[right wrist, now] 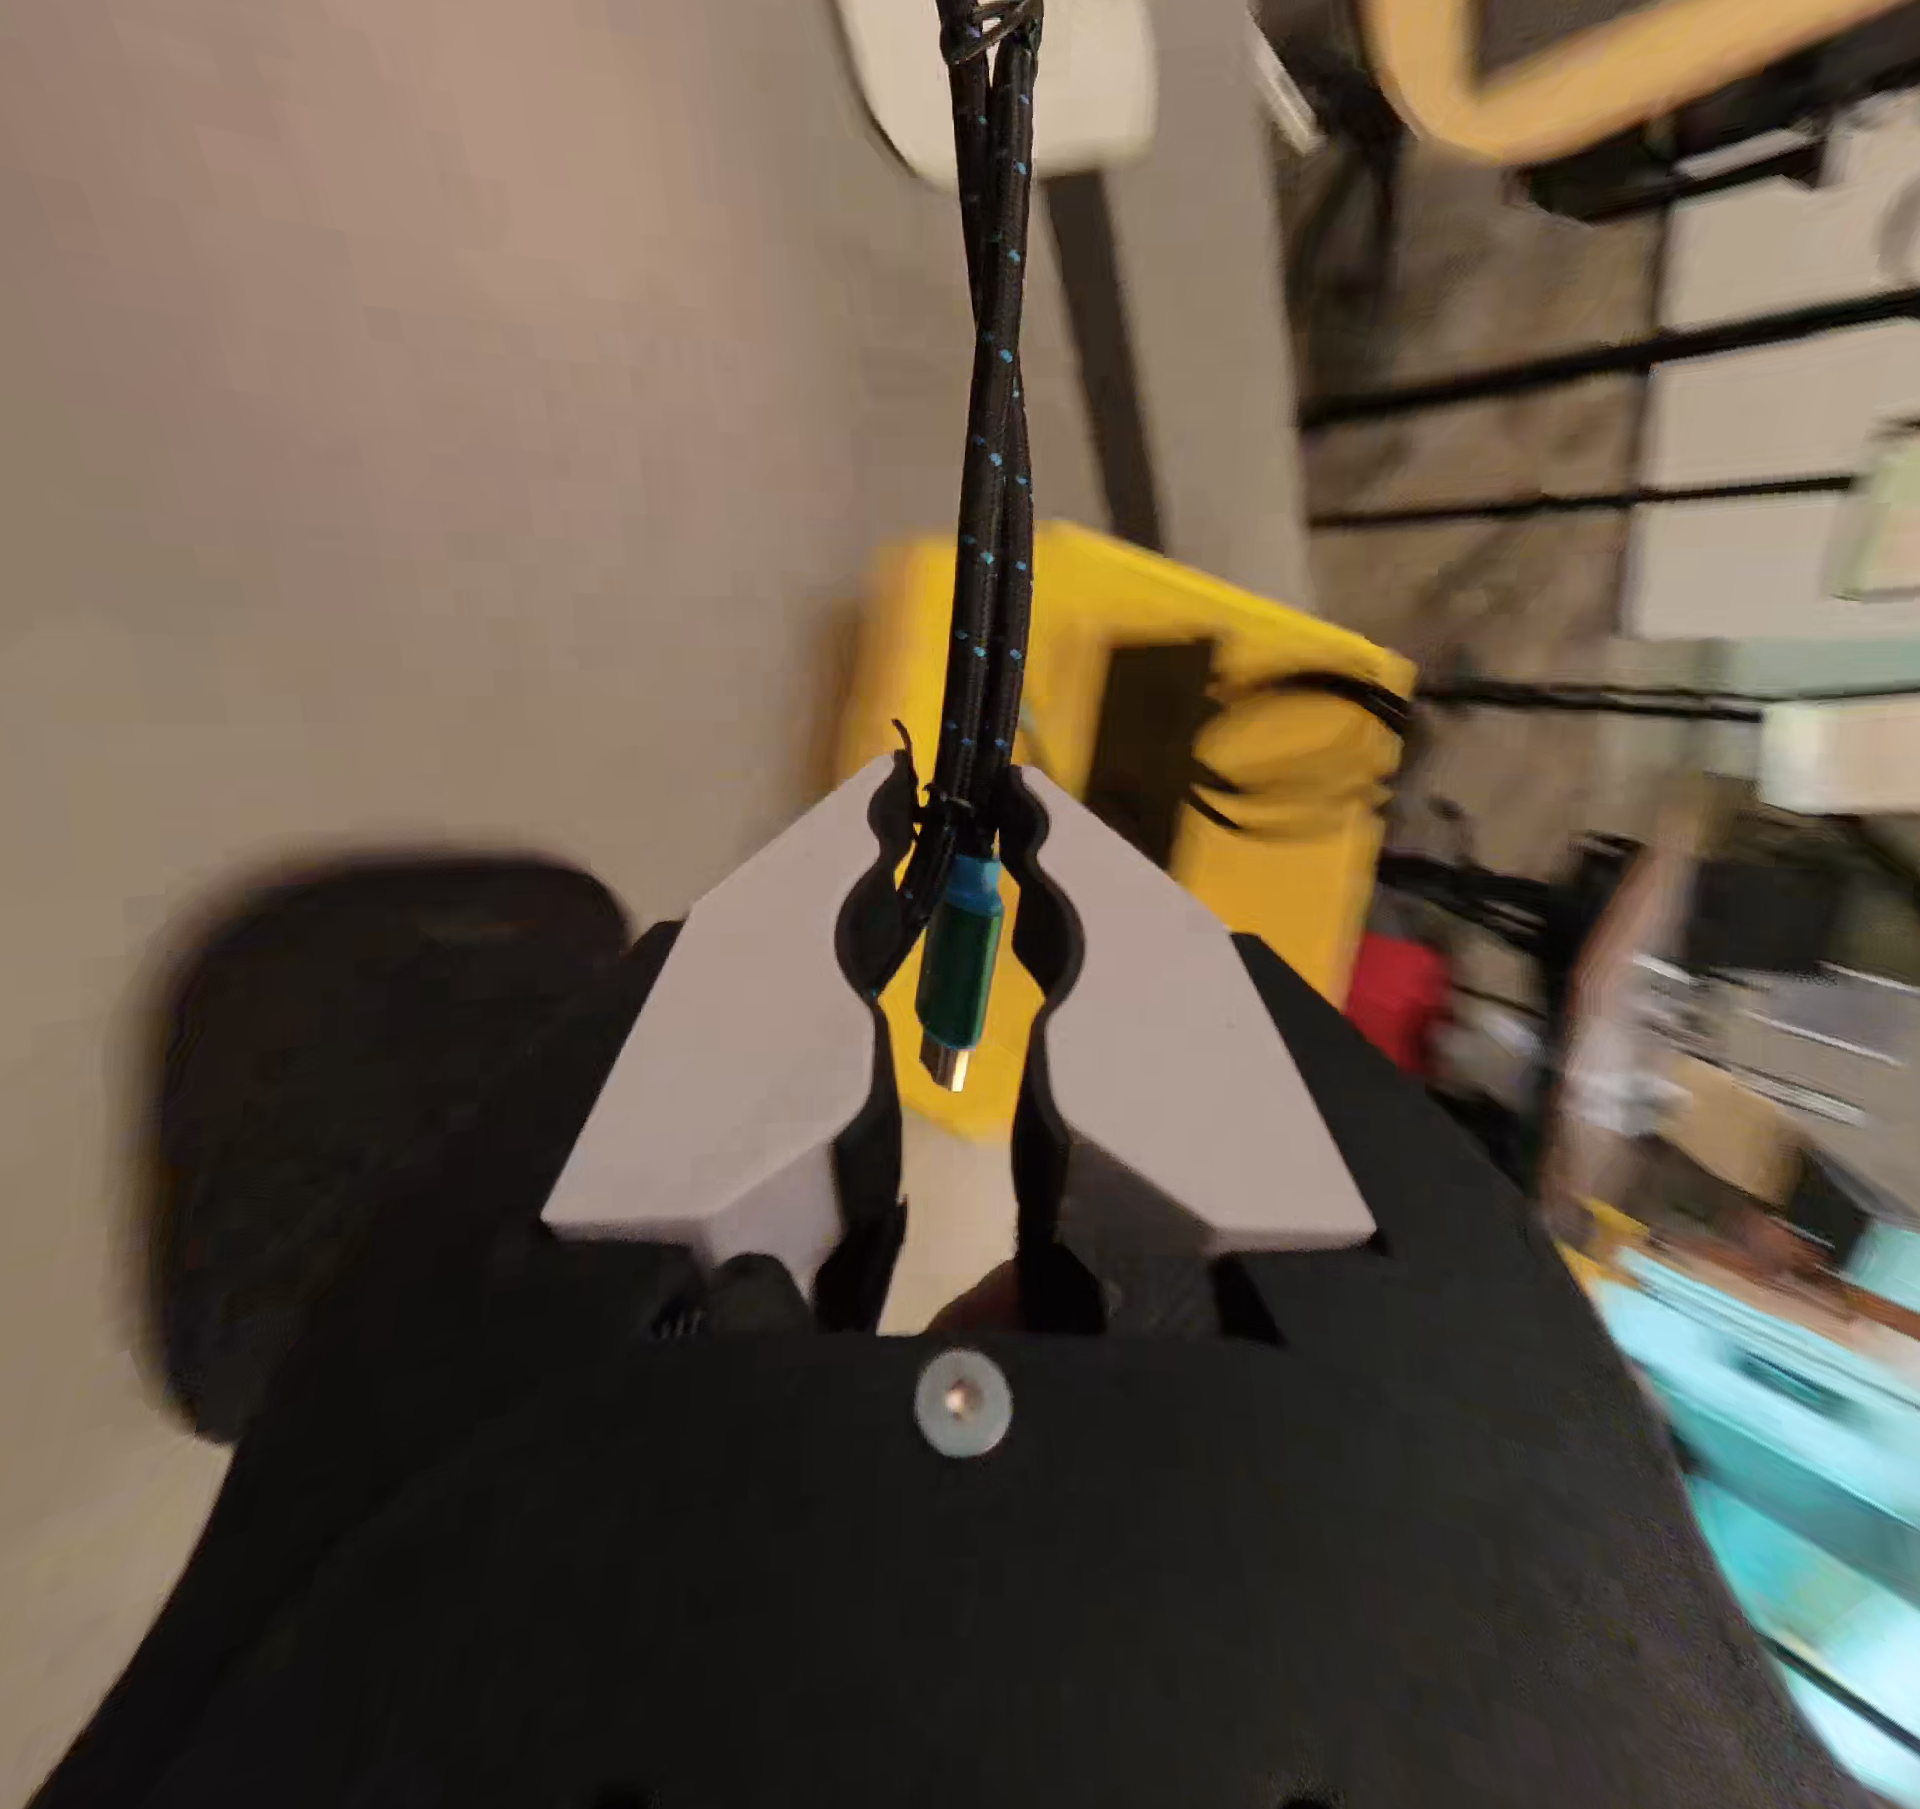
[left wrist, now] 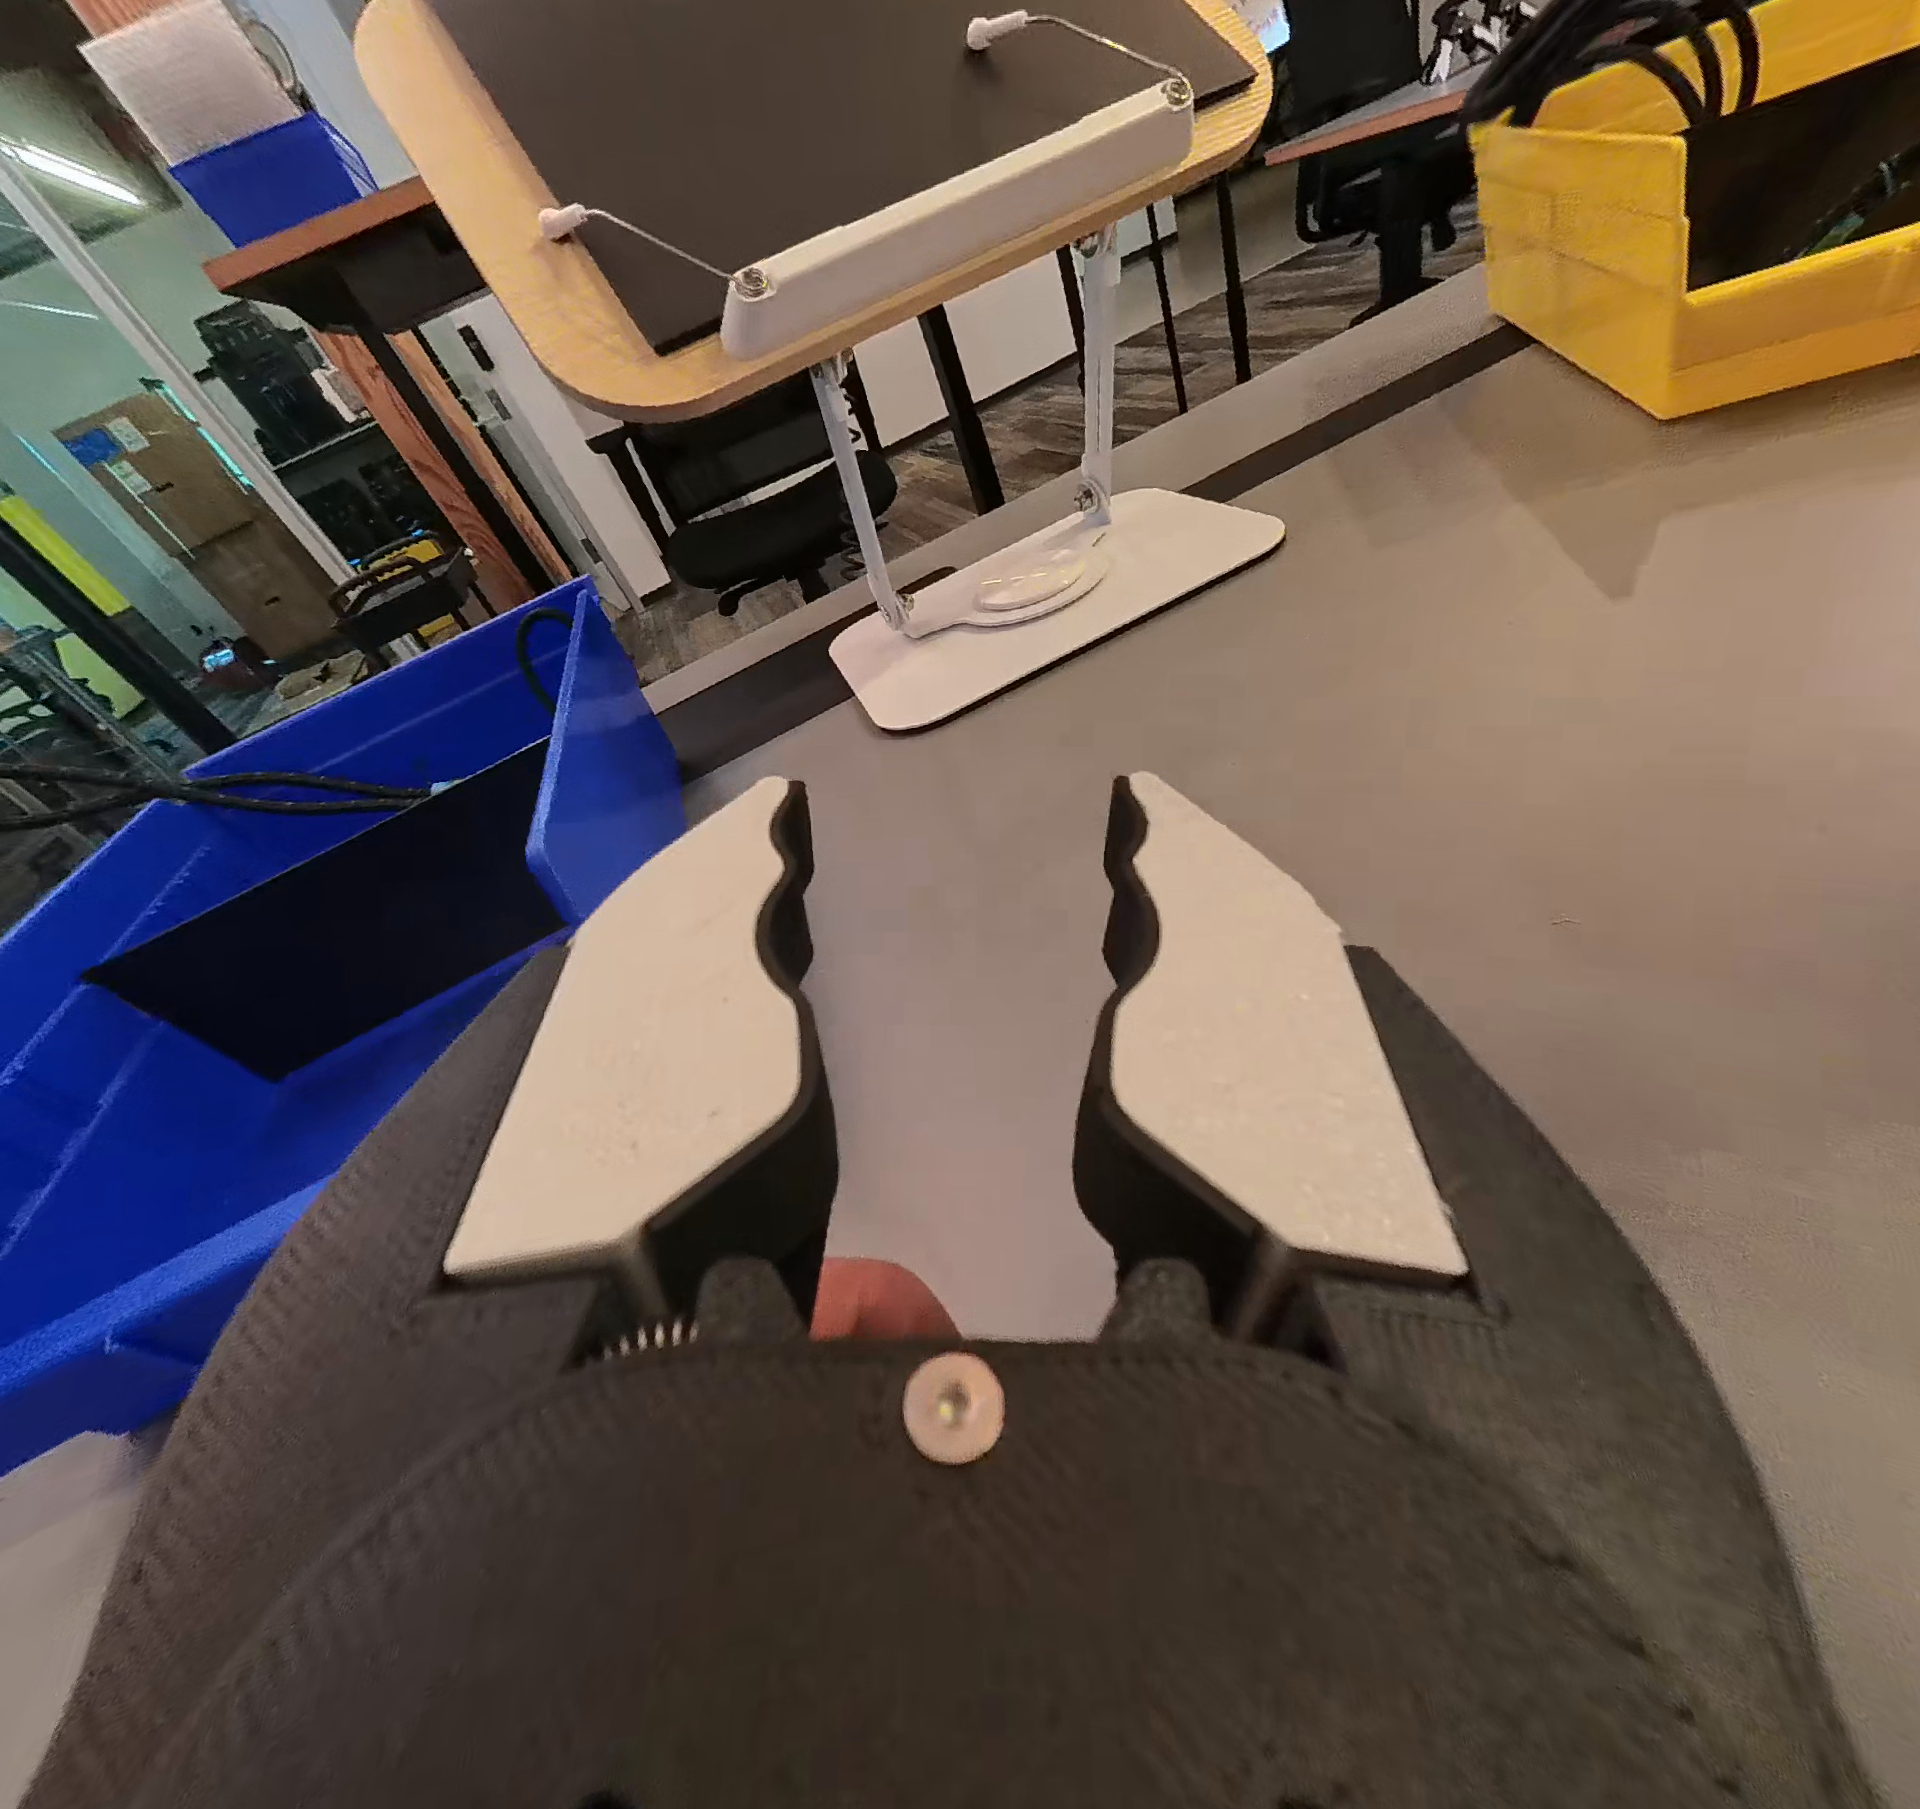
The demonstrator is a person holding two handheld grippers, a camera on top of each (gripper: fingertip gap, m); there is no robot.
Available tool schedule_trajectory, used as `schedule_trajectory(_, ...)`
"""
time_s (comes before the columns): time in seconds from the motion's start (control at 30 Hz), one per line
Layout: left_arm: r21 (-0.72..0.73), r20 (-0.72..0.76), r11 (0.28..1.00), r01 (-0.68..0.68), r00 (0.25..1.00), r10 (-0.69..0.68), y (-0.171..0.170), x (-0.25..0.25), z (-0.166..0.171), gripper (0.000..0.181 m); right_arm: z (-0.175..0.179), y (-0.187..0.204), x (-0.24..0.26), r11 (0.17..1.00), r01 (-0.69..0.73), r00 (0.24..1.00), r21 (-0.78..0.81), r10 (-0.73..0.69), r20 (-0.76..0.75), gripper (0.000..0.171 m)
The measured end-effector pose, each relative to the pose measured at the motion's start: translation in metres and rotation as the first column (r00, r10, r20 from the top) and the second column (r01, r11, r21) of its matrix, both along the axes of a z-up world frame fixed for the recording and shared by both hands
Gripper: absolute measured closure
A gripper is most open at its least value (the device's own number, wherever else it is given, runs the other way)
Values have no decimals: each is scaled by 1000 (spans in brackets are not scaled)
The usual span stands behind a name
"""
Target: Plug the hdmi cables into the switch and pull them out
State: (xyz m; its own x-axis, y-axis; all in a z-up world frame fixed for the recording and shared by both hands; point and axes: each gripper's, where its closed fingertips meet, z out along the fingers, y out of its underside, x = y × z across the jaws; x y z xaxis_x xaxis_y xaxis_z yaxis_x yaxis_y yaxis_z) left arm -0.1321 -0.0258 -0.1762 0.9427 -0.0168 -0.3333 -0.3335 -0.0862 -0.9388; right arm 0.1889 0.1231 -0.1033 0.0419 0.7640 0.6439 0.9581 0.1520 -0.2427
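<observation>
Fetch step: right gripper (right wrist: 961, 803) pinches a bundled black braided cable (right wrist: 1000, 429) near its green plug (right wrist: 961, 970), yellow bin (right wrist: 1132, 679) behind; left gripper (left wrist: 956, 814) spread, empty over the counter (left wrist: 1455, 824); no switch visible, so next needs locating it.

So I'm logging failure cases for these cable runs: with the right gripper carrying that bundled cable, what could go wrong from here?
1. The right gripper pinches only the braided cable at its tips; the green plug hangs loose between the fingers, so it may swing or slip.
2. The cable is doubled and tied, so it could snag when moved.
3. The left gripper is open and empty over the grey table, giving no support.
</observation>
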Motion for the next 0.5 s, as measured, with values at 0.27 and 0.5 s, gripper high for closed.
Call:
schedule_trajectory(0.27,-20,-38,1000,-3,999,3,2,2,-2,127,15,110,131,964,255,872,77,-264,412,157)
schedule_trajectory(0.5,-21,-61,1000,-6,998,5,2,2,0,127,-77,140,113,908,396,855,-138,-310,415,138)
